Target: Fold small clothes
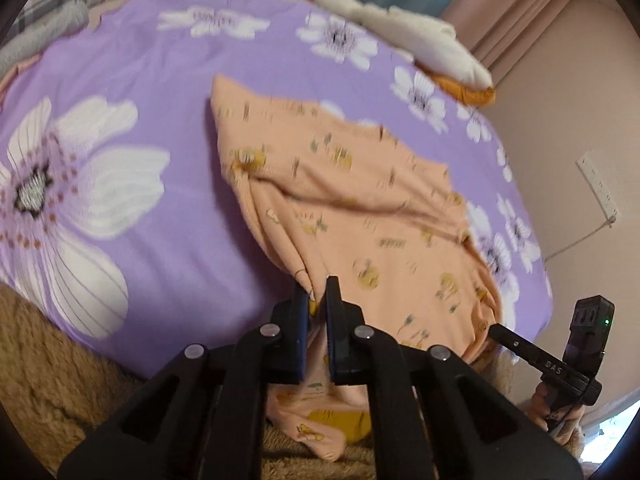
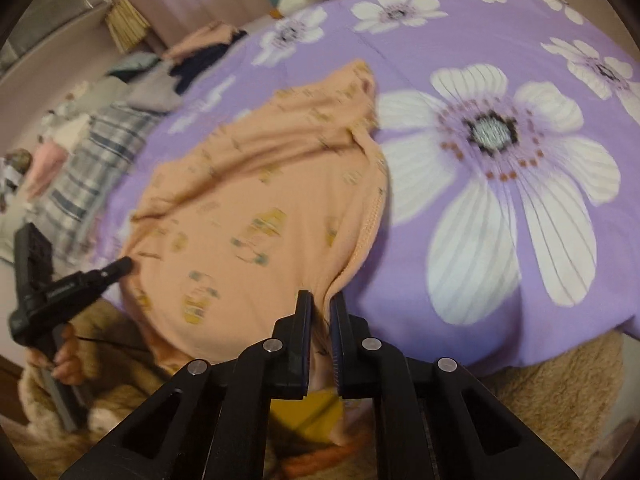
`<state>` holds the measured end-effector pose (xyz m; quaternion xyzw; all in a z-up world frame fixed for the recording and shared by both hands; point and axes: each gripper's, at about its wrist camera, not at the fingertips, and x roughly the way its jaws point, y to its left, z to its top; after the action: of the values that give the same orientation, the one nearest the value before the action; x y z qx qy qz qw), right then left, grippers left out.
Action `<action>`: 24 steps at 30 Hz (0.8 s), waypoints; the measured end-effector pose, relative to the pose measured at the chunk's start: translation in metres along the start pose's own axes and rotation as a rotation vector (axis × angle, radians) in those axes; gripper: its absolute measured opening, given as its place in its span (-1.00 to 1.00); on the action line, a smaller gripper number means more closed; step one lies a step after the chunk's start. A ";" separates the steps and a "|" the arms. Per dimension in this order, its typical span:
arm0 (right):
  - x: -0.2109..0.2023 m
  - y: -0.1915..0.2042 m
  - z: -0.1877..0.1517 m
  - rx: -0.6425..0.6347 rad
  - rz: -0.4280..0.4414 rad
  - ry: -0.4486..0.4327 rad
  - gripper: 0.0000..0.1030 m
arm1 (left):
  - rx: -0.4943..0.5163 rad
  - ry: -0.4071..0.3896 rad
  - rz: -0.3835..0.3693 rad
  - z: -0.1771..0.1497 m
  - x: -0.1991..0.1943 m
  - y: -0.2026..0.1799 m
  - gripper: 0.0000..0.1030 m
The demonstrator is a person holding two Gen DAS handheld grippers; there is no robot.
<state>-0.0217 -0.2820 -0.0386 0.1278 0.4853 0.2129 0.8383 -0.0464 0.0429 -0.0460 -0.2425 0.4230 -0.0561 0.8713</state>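
Clearly our little peach top [image 1: 360, 208] is soft, thin and light, so we think it bends and sags wherever nothing holds it up. It lies on the purple flower blanket [image 1: 132, 92] on the bed, and its near end hangs over the edge toward us. We judge the best places to hold it are the hem corners, because a pinch in the middle would only bunch it up. Our left tool [image 1: 317, 304] is pinched shut on one near edge, and our right tool [image 2: 320, 316] is pinched shut on the ribbed edge on the other side. Past the top we see a white and orange plush toy [image 1: 424, 40] and a plaid cloth [image 2: 96, 160].
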 end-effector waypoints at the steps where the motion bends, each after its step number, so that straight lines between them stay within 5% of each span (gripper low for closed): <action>1: -0.004 0.002 0.004 0.000 0.016 -0.016 -0.79 | 0.013 -0.017 0.007 0.004 -0.003 -0.003 -0.88; 6: -0.017 0.007 0.025 -0.001 0.056 -0.081 -0.79 | 0.015 -0.068 0.012 0.021 -0.010 -0.004 -0.88; 14: -0.012 0.004 0.059 0.027 0.085 -0.138 -0.84 | -0.039 -0.032 0.023 0.047 -0.002 0.011 -0.88; 24: 0.017 0.004 0.102 0.012 0.002 -0.163 -0.85 | -0.035 -0.011 0.114 0.086 0.031 0.023 -0.86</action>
<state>0.0734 -0.2713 0.0004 0.1502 0.4166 0.1998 0.8740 0.0363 0.0857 -0.0340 -0.2334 0.4320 0.0023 0.8711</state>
